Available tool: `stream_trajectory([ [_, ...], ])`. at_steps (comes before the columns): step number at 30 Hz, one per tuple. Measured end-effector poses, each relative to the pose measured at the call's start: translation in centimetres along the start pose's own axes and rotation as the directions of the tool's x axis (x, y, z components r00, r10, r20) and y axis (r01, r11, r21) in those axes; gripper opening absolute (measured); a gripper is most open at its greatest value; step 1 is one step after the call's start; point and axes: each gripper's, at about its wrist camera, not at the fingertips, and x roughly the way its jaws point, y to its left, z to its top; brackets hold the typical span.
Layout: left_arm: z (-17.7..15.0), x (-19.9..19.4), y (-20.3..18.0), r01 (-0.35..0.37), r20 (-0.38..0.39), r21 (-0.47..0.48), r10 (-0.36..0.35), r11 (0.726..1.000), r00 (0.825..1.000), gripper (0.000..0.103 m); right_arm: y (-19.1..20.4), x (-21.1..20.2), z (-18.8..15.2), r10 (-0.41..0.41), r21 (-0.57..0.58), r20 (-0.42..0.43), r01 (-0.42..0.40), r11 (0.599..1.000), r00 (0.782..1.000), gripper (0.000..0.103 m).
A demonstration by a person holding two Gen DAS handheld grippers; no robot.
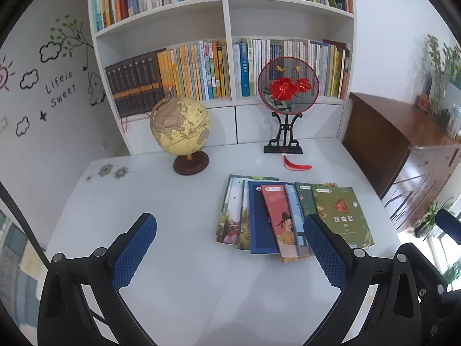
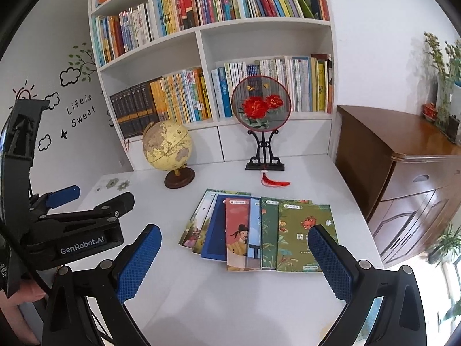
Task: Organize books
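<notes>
Nearest, left gripper (image 1: 229, 230) and right gripper (image 2: 234, 240) both hover over the white table (image 1: 173, 274), jaws wide apart, holding nothing. Left gripper also shows at the left edge of the right wrist view, its jaws parted too. Just beyond, the books (image 1: 288, 216) lie flat in an overlapping fan on the table, green cover rightmost, red cover mid-row. Farther back: red tassel (image 1: 296, 165), globe (image 1: 180, 127) left, round fan (image 1: 288, 86) on a black stand right. Behind, bookshelf (image 1: 224, 8) packed with upright books.
</notes>
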Motion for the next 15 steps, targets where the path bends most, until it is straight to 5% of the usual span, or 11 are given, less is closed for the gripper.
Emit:
stream_trajectory([
  [15,-0.46,0.21,0.34,0.009,-0.019,-0.011,-0.009,1.0,1.0,0.102,0.71,-0.3,-0.43,0.048,-0.002,0.0,-0.048,0.999,0.999,0.103],
])
